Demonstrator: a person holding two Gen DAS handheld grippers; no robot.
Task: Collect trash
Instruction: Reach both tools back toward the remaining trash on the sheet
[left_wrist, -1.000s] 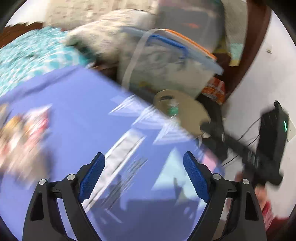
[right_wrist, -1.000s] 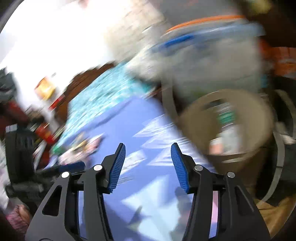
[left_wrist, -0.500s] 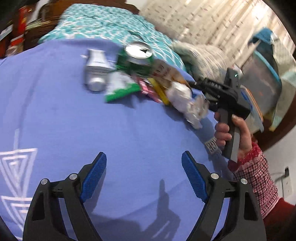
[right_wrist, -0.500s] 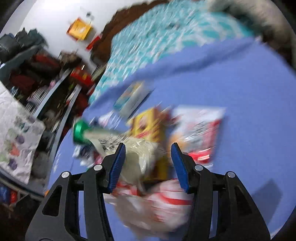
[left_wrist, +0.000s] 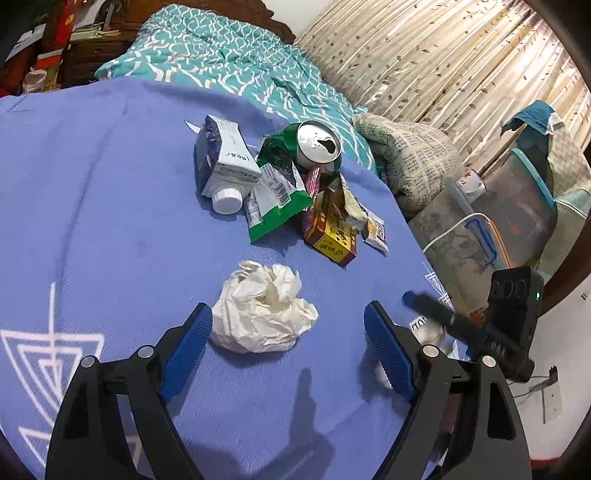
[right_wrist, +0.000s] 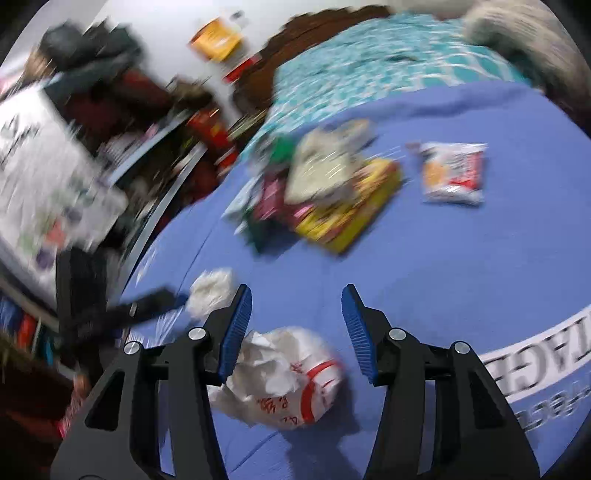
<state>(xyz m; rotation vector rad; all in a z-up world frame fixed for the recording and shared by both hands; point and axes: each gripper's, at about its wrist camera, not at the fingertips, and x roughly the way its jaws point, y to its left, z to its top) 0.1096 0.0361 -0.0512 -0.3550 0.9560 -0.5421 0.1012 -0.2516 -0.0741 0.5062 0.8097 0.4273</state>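
Left gripper (left_wrist: 288, 328) gapes wide over the tissue (left_wrist: 262, 314) on the blanket (left_wrist: 92, 221); right gripper (right_wrist: 295, 328), also wide, frames a crumpled bag (right_wrist: 284, 373). Risk: soft paper squashes flat, pads snag blanket instead.

A crumpled tissue (left_wrist: 264, 308) lies on the blanket (left_wrist: 92, 206) toward its near edge, between the spread fingers of the left gripper (left_wrist: 288, 338). Farther in, a heap holds a carton (left_wrist: 225, 155), a can (left_wrist: 318, 142) behind a torn wrapper (left_wrist: 275, 201), and a flat box (left_wrist: 330, 230) at the heap's right. A crumpled bag (right_wrist: 284, 376) lies near the blanket's right edge, between the fingers of the right gripper (right_wrist: 297, 326). A snack packet (right_wrist: 453, 173) lies apart from the heap, toward the far edge.
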